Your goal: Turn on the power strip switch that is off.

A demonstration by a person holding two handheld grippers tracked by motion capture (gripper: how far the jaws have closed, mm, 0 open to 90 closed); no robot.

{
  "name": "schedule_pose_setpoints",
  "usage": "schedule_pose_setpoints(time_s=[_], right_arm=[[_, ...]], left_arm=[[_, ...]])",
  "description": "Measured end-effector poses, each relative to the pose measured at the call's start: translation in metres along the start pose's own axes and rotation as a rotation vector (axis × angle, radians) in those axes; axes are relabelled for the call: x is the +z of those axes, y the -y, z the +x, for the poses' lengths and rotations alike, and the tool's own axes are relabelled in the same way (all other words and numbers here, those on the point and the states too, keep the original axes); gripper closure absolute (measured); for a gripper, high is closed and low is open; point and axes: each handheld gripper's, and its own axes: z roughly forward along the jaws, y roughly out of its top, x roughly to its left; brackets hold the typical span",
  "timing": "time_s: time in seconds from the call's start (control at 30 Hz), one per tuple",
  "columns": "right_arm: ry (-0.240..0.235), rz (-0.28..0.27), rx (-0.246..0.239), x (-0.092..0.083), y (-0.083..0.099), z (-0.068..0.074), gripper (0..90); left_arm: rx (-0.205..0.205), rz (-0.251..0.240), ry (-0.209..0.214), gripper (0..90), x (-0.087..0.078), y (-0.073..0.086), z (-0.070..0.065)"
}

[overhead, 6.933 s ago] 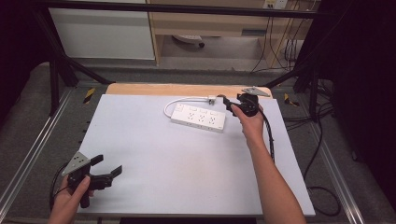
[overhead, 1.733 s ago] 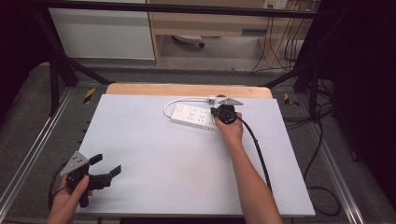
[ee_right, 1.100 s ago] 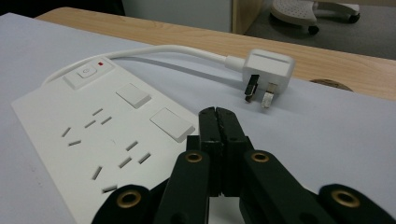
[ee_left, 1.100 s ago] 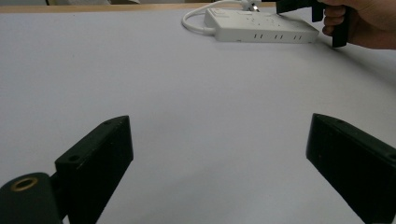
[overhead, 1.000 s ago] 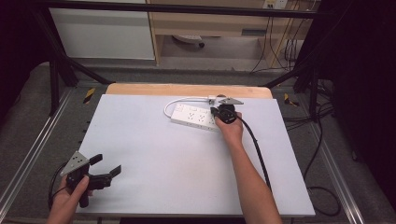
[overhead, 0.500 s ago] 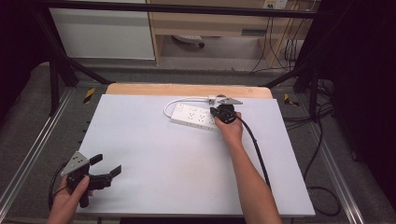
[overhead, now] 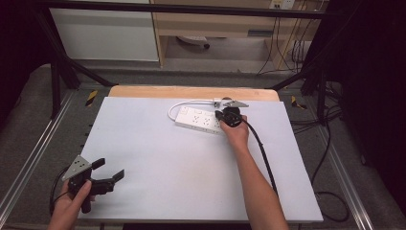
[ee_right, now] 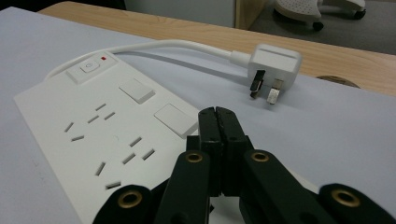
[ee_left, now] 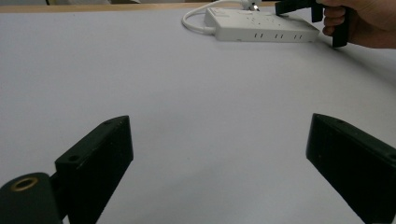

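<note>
We press our closed right gripper [ee_right: 218, 116] on the white plastic power strip [ee_right: 100, 135], probably toward a switch; our left gripper [overhead: 107, 176] waits open at lower left.

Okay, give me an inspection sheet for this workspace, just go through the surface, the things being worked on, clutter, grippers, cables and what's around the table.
Surface: white tabletop, wooden strip along its far edge.
Job's things: white power strip lying flat at the far side, red indicator beside its switch; its plug lies unplugged on the table, pins showing.
Clutter: nothing seen.
Grippers: left hand-held gripper at the near left corner, jaws wide apart, holding nothing; right hand-held gripper with jaws shut, over the power strip's end, holding nothing.
Cables: white cord looping to the plug; black gripper cable along the right forearm.
Surroundings: dark frame, cabinets, floor cables.
</note>
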Motion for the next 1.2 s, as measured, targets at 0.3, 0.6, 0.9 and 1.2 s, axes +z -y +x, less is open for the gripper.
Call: schedule_pose_setpoints(time_s=[0.3, 0.6, 0.9, 1.2], right_arm=[[0.004, 0.001, -0.011, -0.0008, -0.0003, -0.0001, 90.0], [0.005, -0.005, -0.014, -0.0024, -0.0019, -0.0007, 90.0], [0.003, -0.008, -0.012, -0.0040, -0.0031, -0.0007, 90.0], [0.001, -0.014, -0.017, -0.0059, -0.0048, -0.0007, 90.0]], left_arm=[[0.000, 0.001, -0.001, 7.4, -0.0003, 0.0001, 0.0004], [-0.001, 0.000, -0.002, 7.4, 0.0000, 0.0001, 0.0006], [-0.002, 0.001, -0.003, 7.4, -0.0001, 0.0002, 0.0006], [0.000, 0.001, -0.005, 7.4, 0.0000, 0.0002, 0.0008]])
